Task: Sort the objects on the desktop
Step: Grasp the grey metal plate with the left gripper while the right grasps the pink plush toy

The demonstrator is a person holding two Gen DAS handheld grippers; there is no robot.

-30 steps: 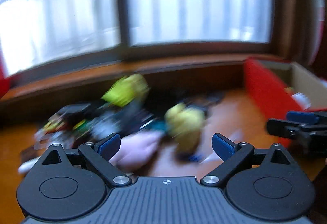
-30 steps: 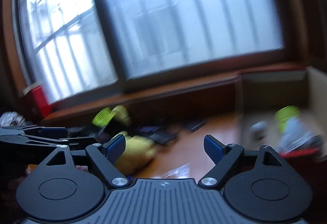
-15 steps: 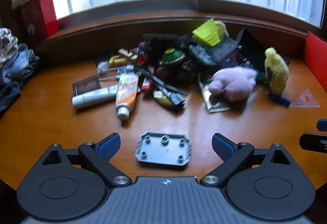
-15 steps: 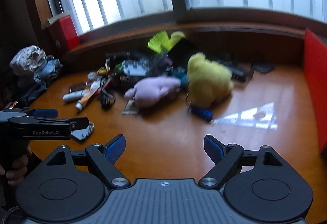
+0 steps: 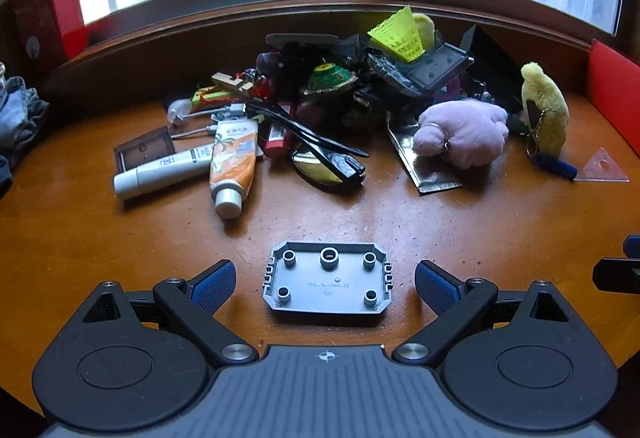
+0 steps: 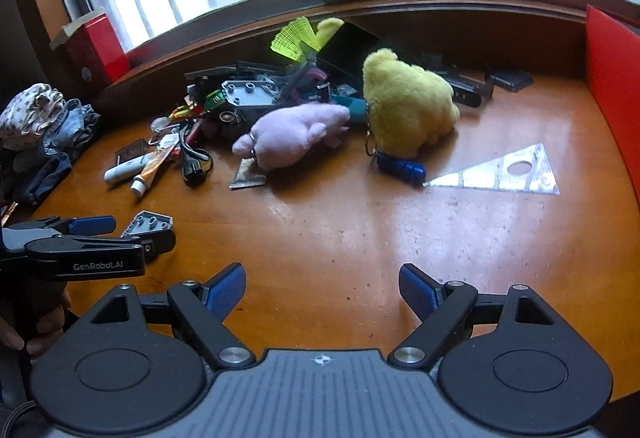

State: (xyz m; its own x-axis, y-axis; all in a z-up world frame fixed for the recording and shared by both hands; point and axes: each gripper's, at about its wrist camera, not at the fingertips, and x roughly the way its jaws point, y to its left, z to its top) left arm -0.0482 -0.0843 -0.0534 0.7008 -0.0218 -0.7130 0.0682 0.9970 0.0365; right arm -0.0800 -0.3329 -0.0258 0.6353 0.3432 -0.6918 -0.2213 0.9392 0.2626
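Observation:
A heap of desk clutter lies at the back of the round wooden table [image 5: 460,230]: an orange tube [image 5: 232,162], a white tube [image 5: 160,172], black sunglasses [image 5: 324,162], a pink plush [image 5: 464,134], a yellow plush [image 5: 546,110] and a yellow shuttlecock [image 5: 400,34]. A grey plastic plate [image 5: 327,282] lies apart from the heap, flat on the wood between the fingers of my left gripper [image 5: 325,280], which is open and not touching it. My right gripper [image 6: 322,288] is open over bare wood. The pink plush [image 6: 292,134], yellow plush [image 6: 408,106] and a clear set square [image 6: 500,176] lie beyond it.
A red box wall [image 6: 612,78] stands at the right edge. Another red box [image 5: 52,14] sits on the sill at the left. Bundled clothes [image 6: 44,126] lie at the table's left side. A hand [image 6: 36,330] holds the left gripper [image 6: 120,232] low at the left.
Both views swung down from the windows to the tabletop, then settled. The left gripper came to rest around the grey plate. Both grippers stayed open.

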